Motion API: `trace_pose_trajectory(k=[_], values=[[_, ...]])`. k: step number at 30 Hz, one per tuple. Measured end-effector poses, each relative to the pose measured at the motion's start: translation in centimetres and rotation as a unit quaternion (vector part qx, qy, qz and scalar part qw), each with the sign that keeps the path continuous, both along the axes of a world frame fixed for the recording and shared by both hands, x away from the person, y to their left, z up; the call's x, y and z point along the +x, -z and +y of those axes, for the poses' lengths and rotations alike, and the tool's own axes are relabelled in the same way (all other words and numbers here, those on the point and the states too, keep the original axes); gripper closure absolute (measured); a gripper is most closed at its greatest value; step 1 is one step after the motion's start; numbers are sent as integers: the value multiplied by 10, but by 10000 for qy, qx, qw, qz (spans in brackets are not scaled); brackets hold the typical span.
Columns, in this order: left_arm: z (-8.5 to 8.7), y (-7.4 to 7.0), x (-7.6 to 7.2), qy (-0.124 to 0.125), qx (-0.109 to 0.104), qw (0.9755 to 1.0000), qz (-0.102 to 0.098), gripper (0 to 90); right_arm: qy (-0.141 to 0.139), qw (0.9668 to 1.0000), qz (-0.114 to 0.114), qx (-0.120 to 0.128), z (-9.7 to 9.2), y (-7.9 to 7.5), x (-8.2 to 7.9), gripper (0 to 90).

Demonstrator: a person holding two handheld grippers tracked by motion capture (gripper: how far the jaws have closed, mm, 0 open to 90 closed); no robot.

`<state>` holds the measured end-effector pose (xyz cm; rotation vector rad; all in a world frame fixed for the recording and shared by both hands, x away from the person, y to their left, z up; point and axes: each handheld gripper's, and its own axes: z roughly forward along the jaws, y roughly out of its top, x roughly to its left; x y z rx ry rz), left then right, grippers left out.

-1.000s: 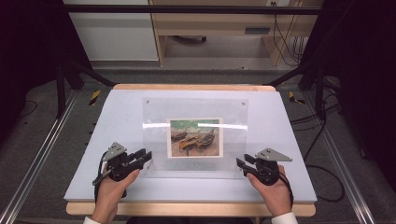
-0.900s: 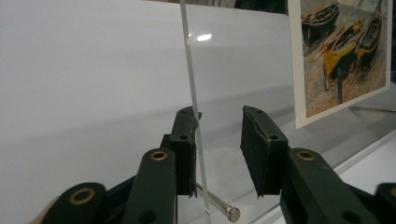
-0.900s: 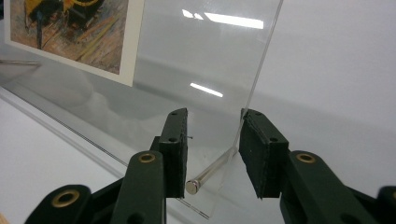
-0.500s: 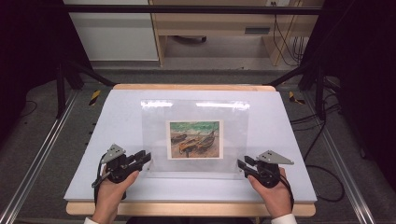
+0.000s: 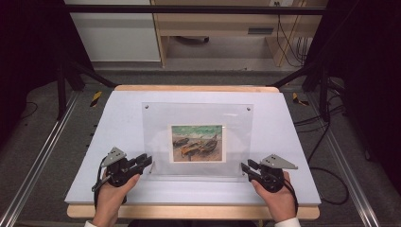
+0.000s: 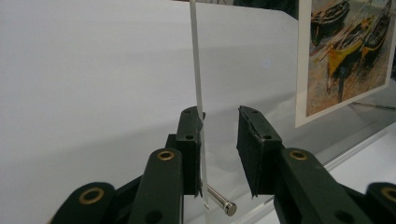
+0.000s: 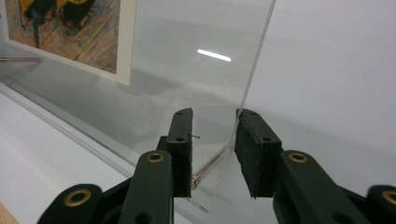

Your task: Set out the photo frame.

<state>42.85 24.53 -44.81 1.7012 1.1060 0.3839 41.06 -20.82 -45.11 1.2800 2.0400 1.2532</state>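
Observation:
A clear acrylic picture frame (image 5: 198,113) holding a print of boats (image 5: 197,143) lies mid-table on the white sheet (image 5: 118,123). My left gripper (image 5: 147,161) is at its near left corner, my right gripper (image 5: 245,166) at its near right corner. In the left gripper view the thin clear plate (image 6: 195,70) stands between the jaws of the left gripper (image 6: 219,112), against one pad, with a gap to the other. In the right gripper view the plate edge (image 7: 257,60) lies by one pad of the right gripper (image 7: 215,114), clear of the other. Both pairs of jaws have just been closing around the plate. Metal pins (image 6: 219,198) (image 7: 208,165) show at the corners.
The table's wooden front edge (image 5: 189,211) runs just behind my hands. Metal rails (image 5: 42,156) flank the table on both sides. Black stand legs (image 5: 75,71) and cables (image 5: 326,127) sit beyond its far corners, and a wooden shelf unit (image 5: 213,28) stands at the back.
The bright glare on the clear plate slid from its middle to its far edge, then vanished. Both hands stay at the near corners, jaws slightly narrower.

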Motion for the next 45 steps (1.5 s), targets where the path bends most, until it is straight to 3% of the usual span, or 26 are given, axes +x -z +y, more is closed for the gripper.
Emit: trace_pose_trajectory(k=[45], values=[[3,2,-11,164,127,9998,80,715,-28,9999,43,-103,1,4,-11,704]])
